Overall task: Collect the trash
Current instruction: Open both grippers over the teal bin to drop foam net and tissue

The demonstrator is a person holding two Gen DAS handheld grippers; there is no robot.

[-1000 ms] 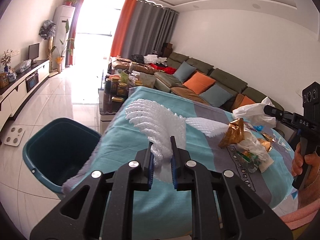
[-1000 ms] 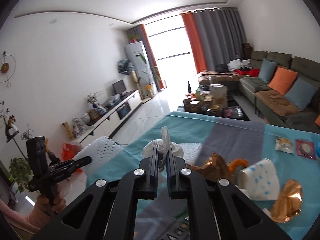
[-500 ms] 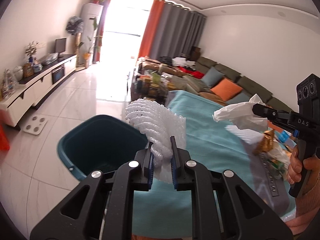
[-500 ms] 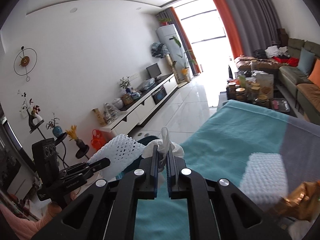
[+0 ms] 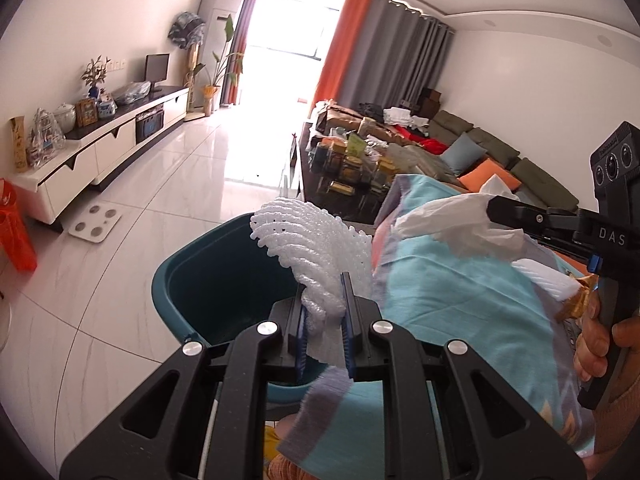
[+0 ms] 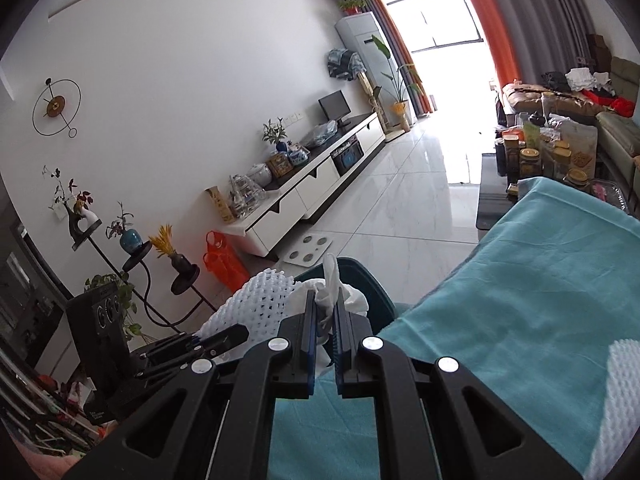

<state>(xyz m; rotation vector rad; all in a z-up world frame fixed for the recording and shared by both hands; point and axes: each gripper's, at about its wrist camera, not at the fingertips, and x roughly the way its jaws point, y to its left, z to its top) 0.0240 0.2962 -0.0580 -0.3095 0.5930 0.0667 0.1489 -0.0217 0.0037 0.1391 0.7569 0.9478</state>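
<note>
1. Since the earlier frame both grippers have swung off the table towards the floor side; the teal bin (image 5: 224,280), then at the far left, now lies right ahead of both loads
2. Left gripper (image 5: 325,312): its 2 blue-padded jaws are nearly closed, pinching 1 white foam net sleeve (image 5: 316,248), a soft, bumpy mesh that fans out above the bin's rim
3. Right gripper (image 6: 325,320): its 2 jaws are almost together, clamped on 1 crumpled white tissue (image 6: 334,292), thin and creased, with a twisted tip standing upright over the bin
4. The bin is 1 smooth, rounded plastic tub with a dark inside, standing on the glossy white tiled floor (image 5: 132,216) just beside the table edge
5. The table carries 1 teal cloth (image 6: 520,300) with a grey band, soft and slightly wrinkled
6. On the cloth, 1 more white foam net (image 6: 616,392) and 1 shiny gold wrapper (image 5: 576,300) remain
7. Farther off: 1 flat white scale (image 5: 94,224) on the tiles, 1 orange plastic bag (image 6: 222,260), 1 long white TV cabinet (image 6: 304,196)
</note>
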